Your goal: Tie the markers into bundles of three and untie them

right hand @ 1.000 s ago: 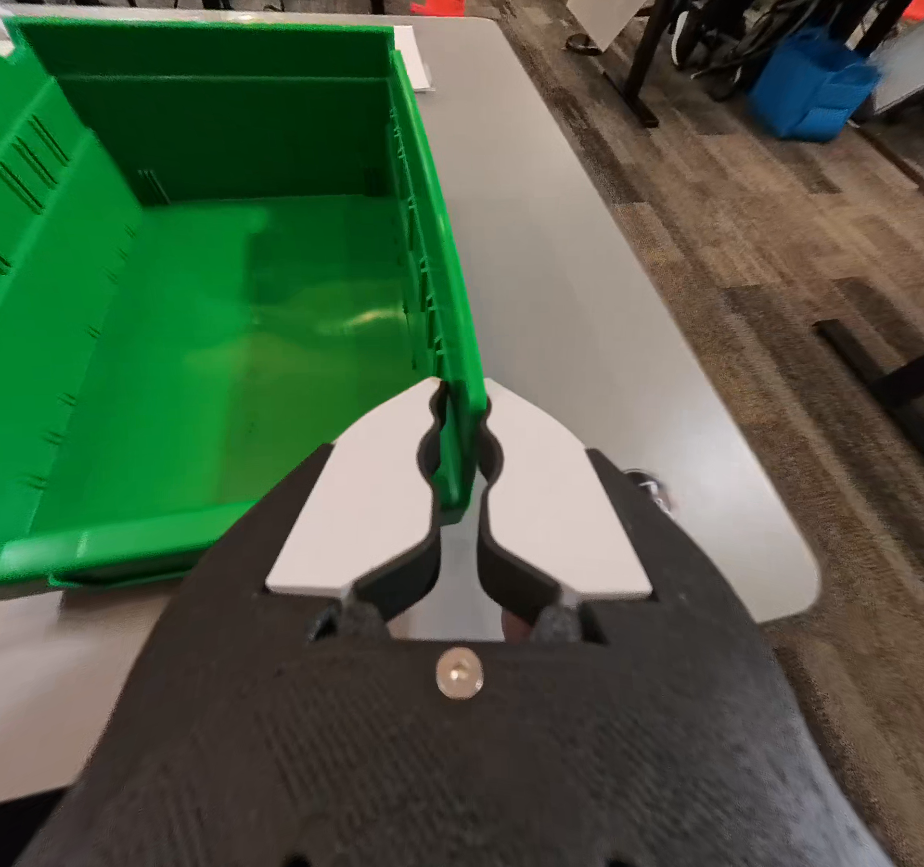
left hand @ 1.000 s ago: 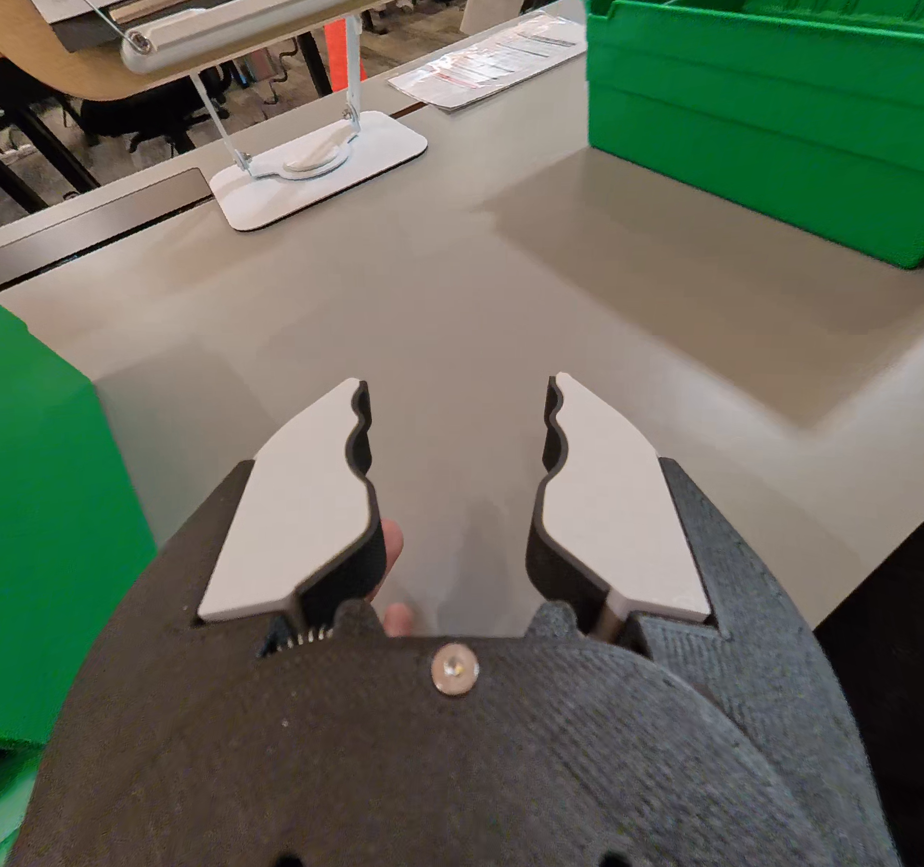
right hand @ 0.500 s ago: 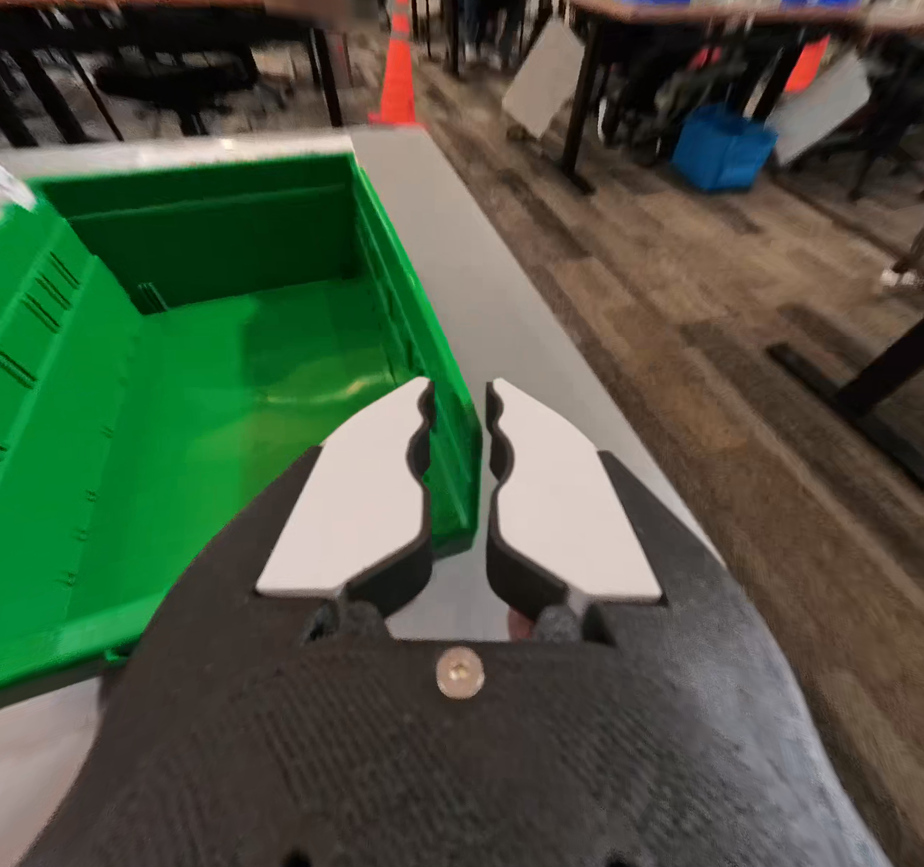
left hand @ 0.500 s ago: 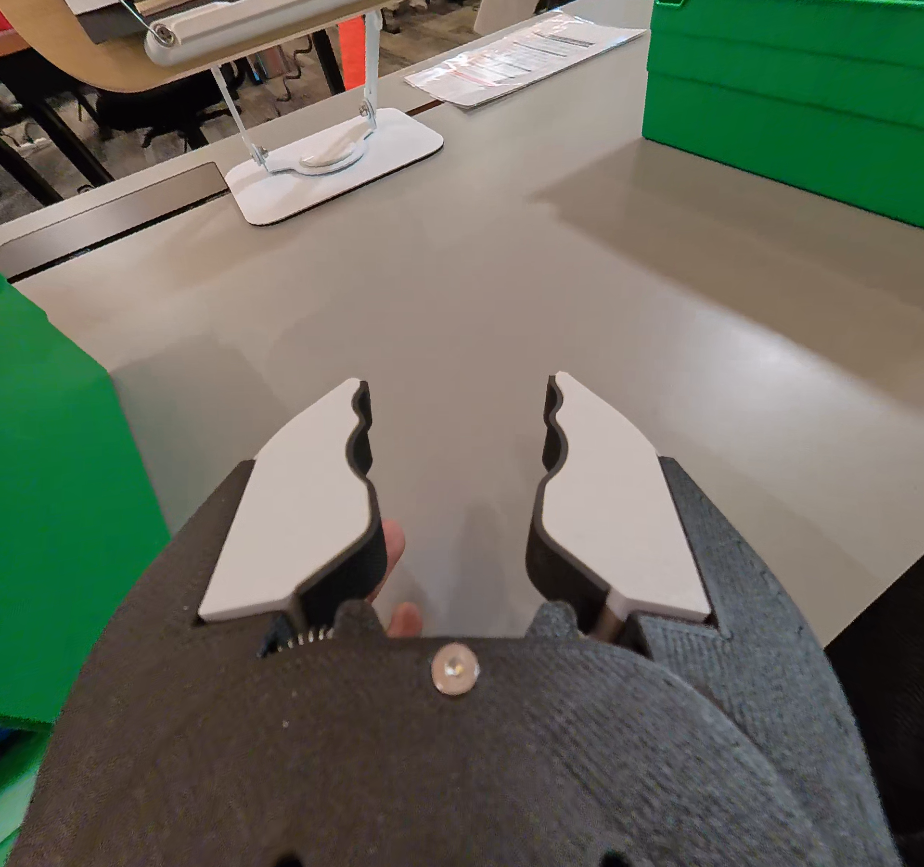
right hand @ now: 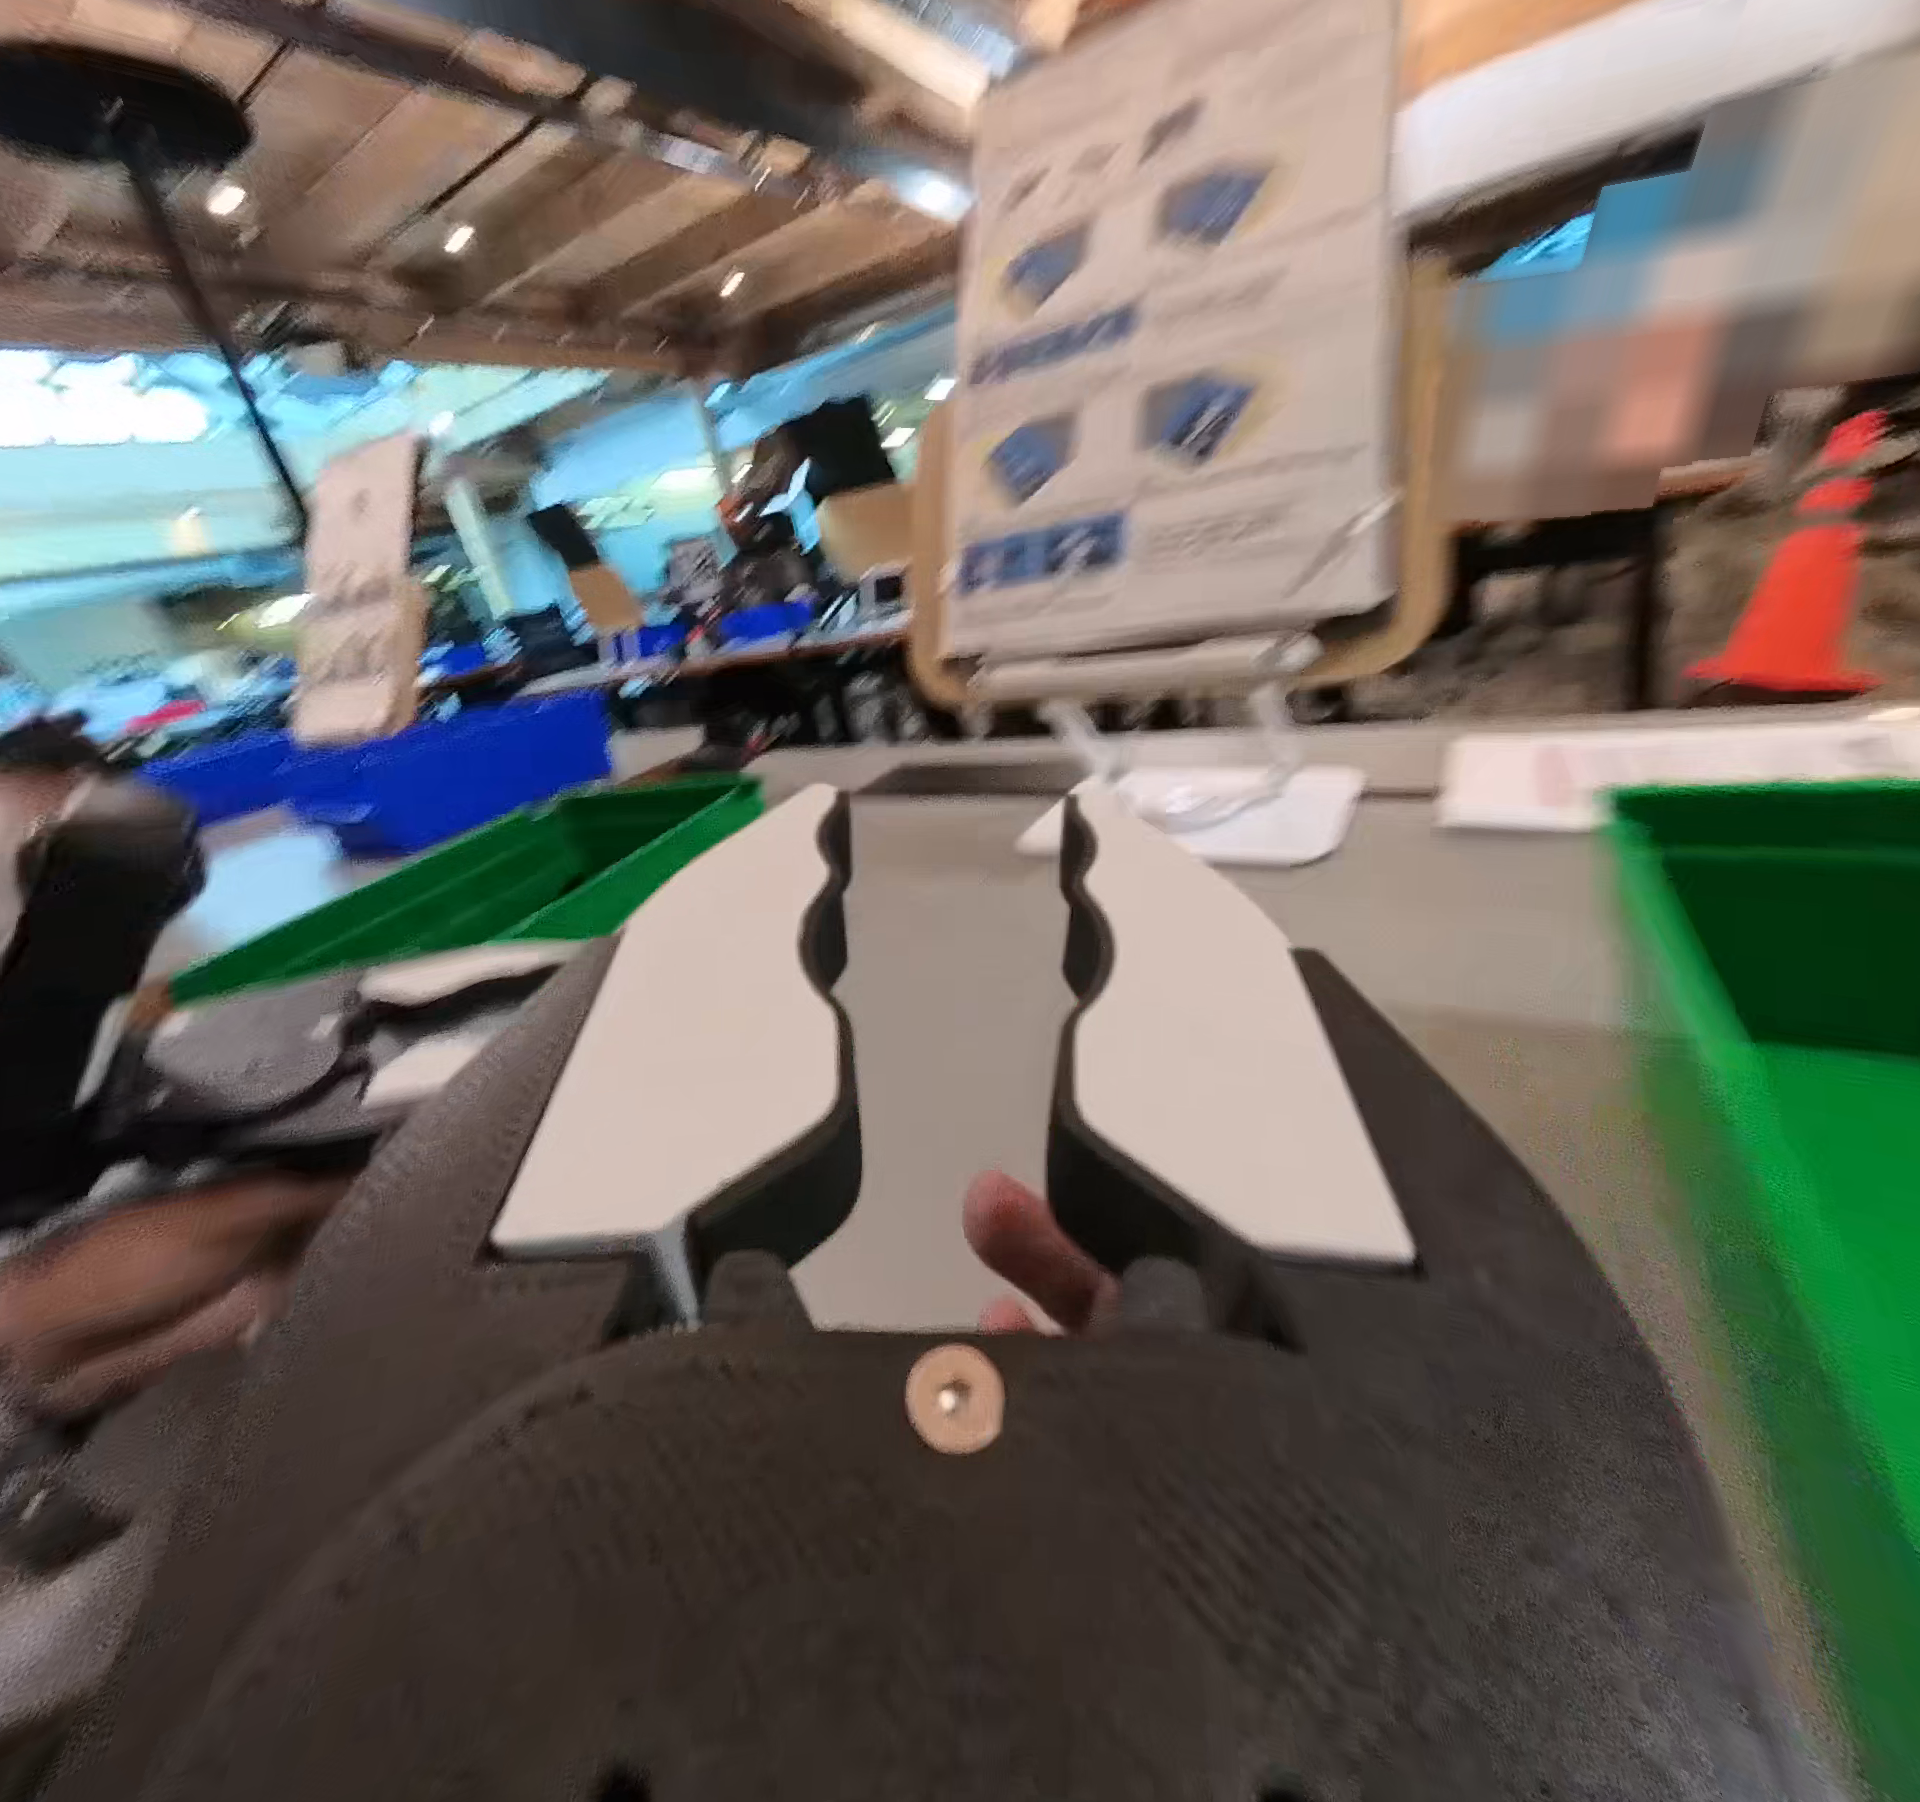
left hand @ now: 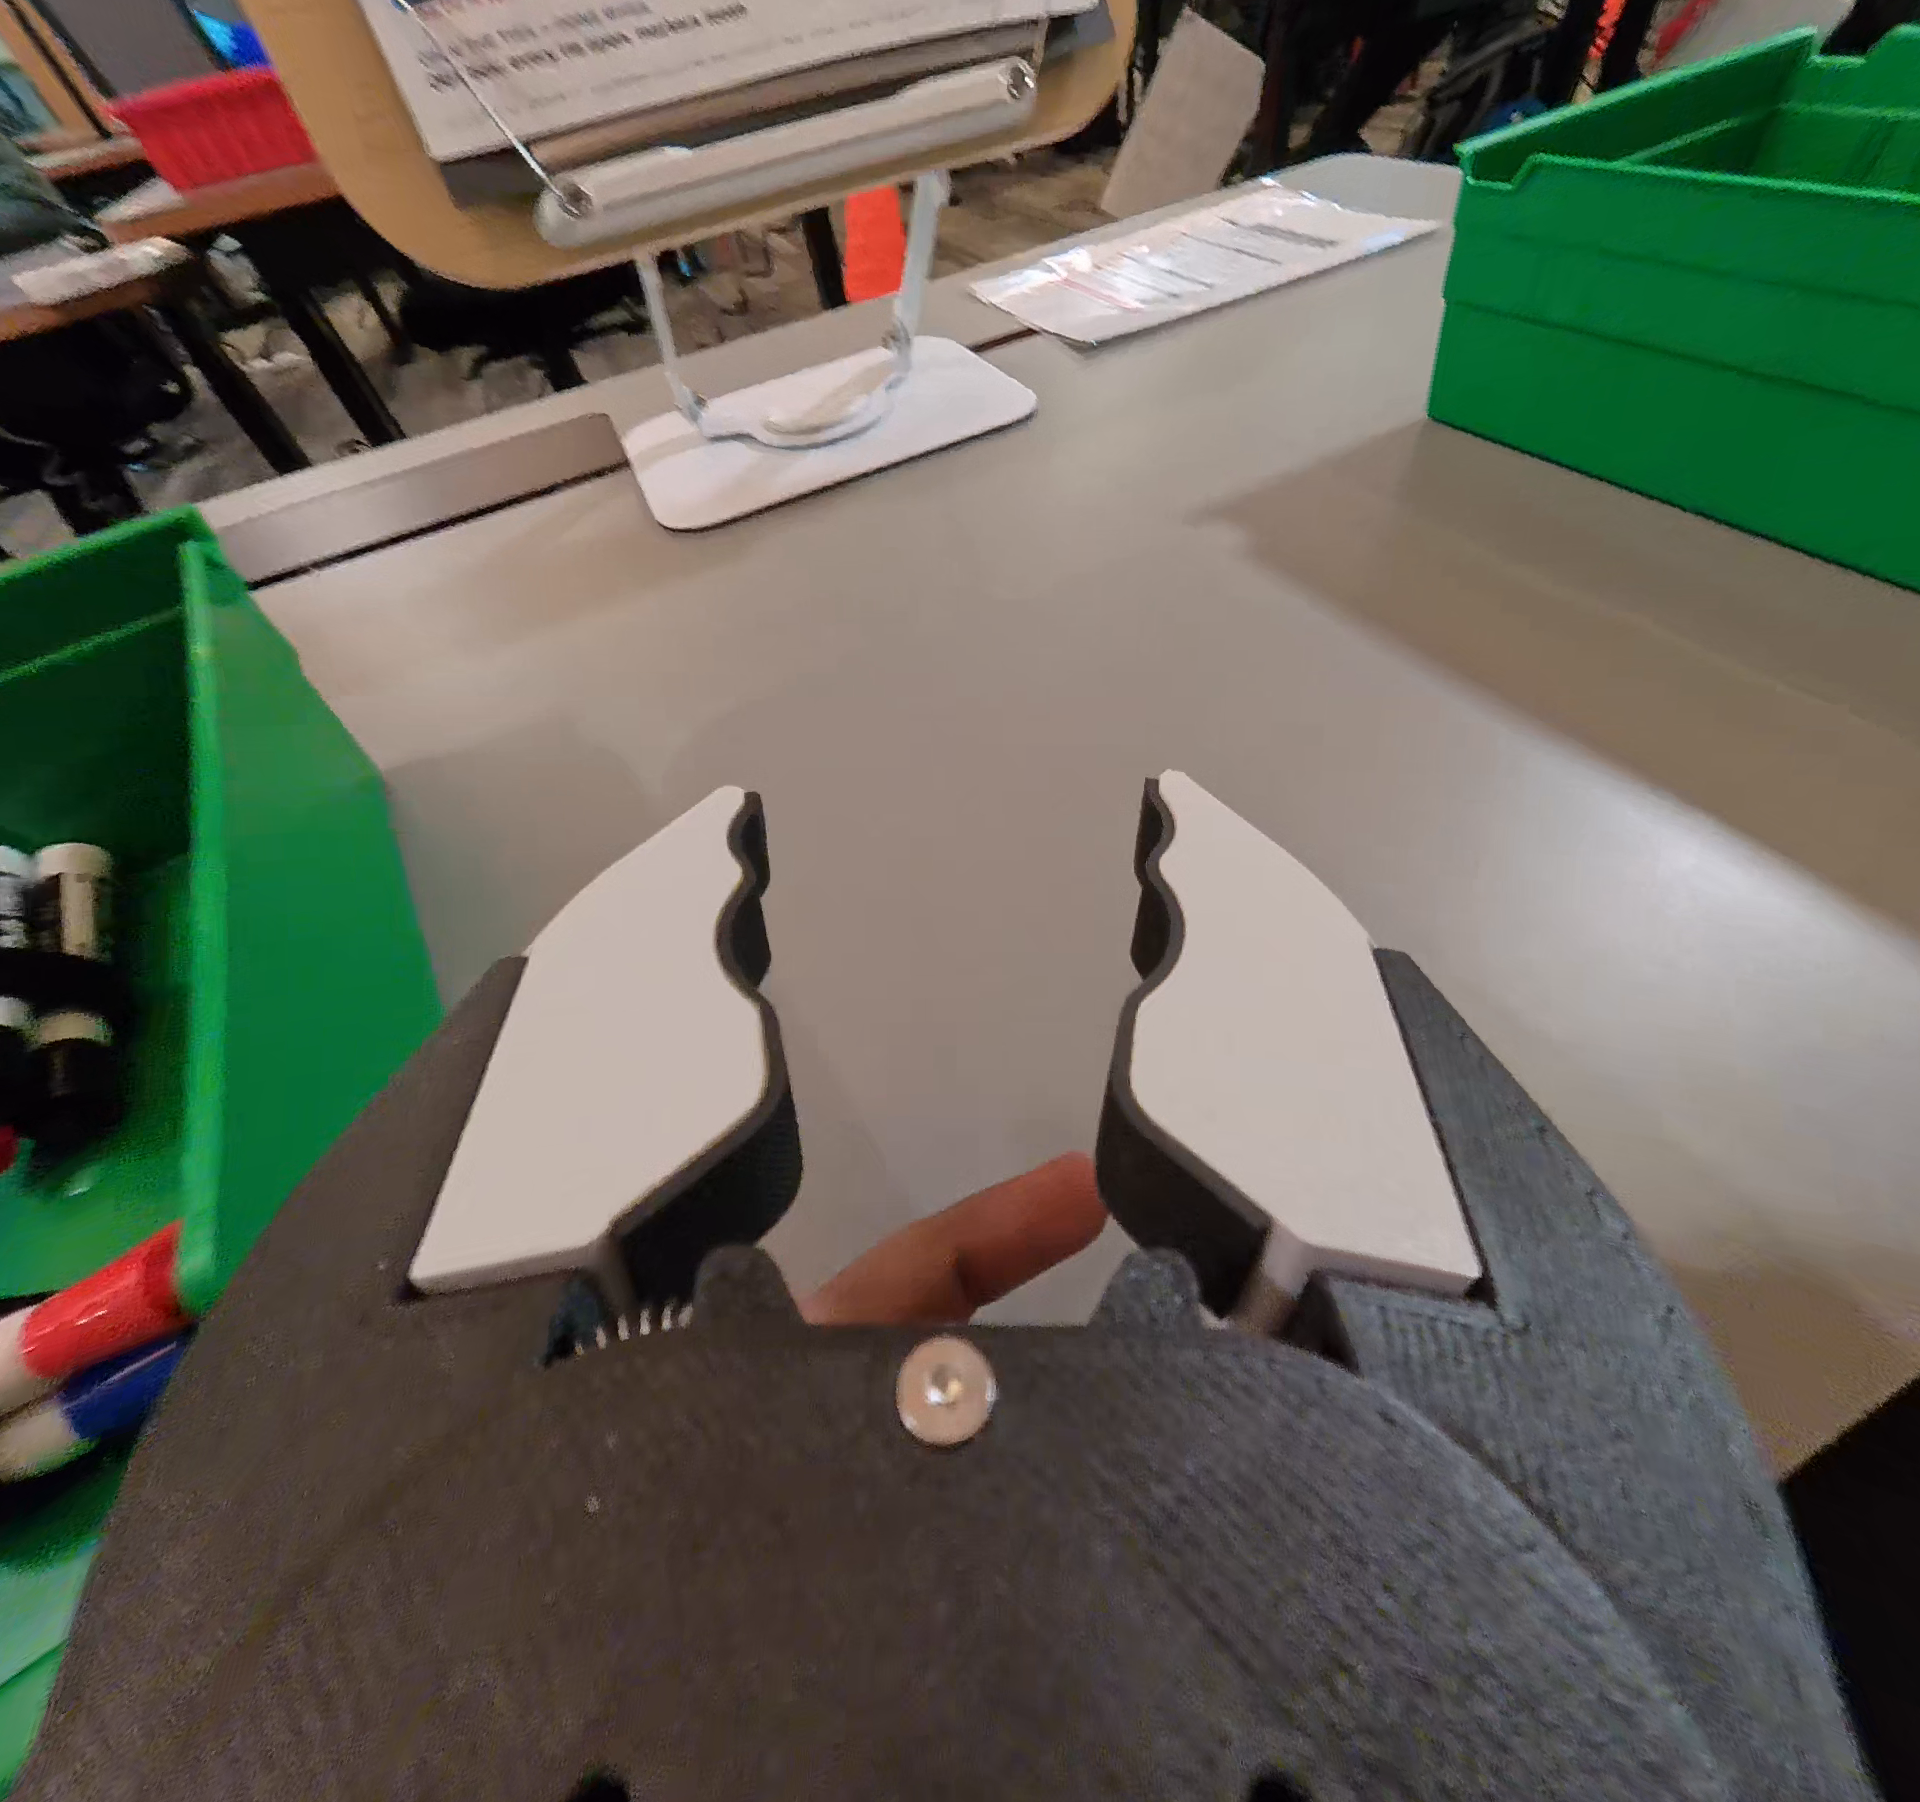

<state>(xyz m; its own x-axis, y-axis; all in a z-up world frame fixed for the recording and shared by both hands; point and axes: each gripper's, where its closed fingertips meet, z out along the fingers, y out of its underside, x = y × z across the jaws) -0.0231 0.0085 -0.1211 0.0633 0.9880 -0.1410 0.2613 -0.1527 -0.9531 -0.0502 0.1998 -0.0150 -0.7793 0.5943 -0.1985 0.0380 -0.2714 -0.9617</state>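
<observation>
- Grey table point(left hand: 1039, 672) in a busy workshop; more tables, blue bins and an orange cone point(right hand: 1797, 599) behind. The right wrist view is motion-blurred.
- My left gripper point(left hand: 948, 796) hangs over bare tabletop, jaws spread wide, nothing between them. A fingertip shows under its base.
- Just to its left: a green bin point(left hand: 208, 817) holding black-and-white cylinders point(left hand: 62, 963); red and blue capped pieces point(left hand: 94, 1326) lie at the near corner. I cannot tell what they are.
- Far right, well apart: a second green bin point(left hand: 1683, 298). A clear plastic sleeve with a sheet point(left hand: 1205, 261) lies flat behind it.
- Straight ahead: a document stand point(left hand: 821, 422) on a white base, carrying printed pages.
- My right gripper point(right hand: 951, 807) is partly parted, a moderate gap, gripping nothing, pointing level across the table at the stand point(right hand: 1174, 402).
- The second bin point(right hand: 1787, 973) sits just to its right, touching neither finger.
</observation>
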